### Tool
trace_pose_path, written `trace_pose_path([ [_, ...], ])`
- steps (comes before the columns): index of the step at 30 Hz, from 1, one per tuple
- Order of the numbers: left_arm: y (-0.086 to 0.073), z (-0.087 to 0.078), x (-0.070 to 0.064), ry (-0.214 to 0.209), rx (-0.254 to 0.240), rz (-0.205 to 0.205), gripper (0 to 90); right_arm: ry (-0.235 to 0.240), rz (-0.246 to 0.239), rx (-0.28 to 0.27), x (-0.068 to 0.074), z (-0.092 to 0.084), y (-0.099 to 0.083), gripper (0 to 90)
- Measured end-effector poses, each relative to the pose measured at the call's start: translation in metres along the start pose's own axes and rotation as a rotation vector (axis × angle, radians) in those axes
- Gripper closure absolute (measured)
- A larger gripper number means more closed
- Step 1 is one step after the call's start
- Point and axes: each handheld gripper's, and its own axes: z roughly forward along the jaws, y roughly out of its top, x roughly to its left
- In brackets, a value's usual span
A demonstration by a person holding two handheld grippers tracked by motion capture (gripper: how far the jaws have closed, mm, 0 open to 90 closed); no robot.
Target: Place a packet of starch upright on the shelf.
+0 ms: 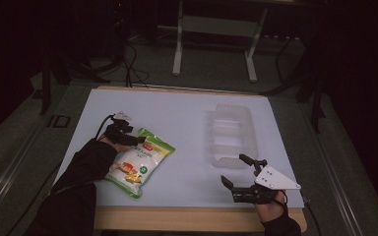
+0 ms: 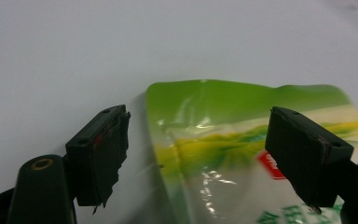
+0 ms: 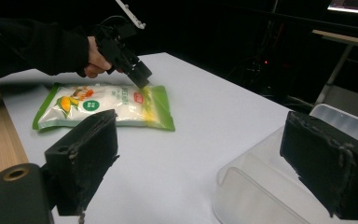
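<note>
Dark floor and table legs ring a pale bench (image 1: 177, 110) with a wooden front edge. Nearest that edge, at the person's right, the right gripper (image 1: 238, 173) hovers with its fingers (image 3: 85, 156) wide apart and nothing between them, just short of the near end of a clear plastic tray (image 1: 232, 135) that runs away toward the far side.

At the left, a green and white snack bag (image 1: 139, 162) lies flat on the bench, its long axis slanting from the near left up to the far right. The left gripper (image 1: 134, 140) sits over the bag's far, green-sealed end, and is much the nearer of the two to it. In the left gripper view the fingers (image 2: 103, 151) stand apart, one off the bag's side edge over bare bench, the other above the printed face, so the corner of the sealed end lies between them without being pinched. The grip looks close: a little lower, then closing across that edge, should take the bag.
</note>
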Motion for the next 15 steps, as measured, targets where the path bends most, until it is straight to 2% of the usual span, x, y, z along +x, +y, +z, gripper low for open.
trace_pose_path([
  [10, -0.007, 0.012, 0.004, -0.028, 0.033, -0.032, 21.7, 0.003, -0.001, 0.006, 0.0, 0.001, 0.0, 10.9],
  [15, -0.008, 0.013, 0.001, -0.015, 0.034, -0.002, 23.8, 0.002, -0.001, 0.007, 0.0, 0.001, 0.0, 10.9],
])
